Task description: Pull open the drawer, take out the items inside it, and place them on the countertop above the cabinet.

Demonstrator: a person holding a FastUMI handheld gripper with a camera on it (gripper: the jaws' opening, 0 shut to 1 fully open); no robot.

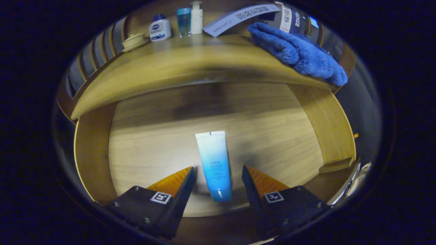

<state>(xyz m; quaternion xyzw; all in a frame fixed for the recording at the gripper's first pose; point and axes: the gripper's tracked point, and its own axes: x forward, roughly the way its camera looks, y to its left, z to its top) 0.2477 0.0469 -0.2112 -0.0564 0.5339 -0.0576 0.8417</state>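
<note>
The wooden drawer (92, 153) stands pulled open below me, its floor lit. A blue and white tube (215, 163) lies flat on the drawer floor, cap end toward me, running lengthwise between my fingers. My gripper (218, 172) hovers over it, open, with one finger on each side of the tube's lower half and a gap to each. Above the drawer runs the wooden countertop (177, 64).
On the countertop lie a folded blue towel (299, 51) at the right, a white bottle with a blue cap (160, 29), a clear blue bottle (184, 21), a white pump bottle (196, 17), a small cream dish (133, 41) and a paper sheet (238, 17).
</note>
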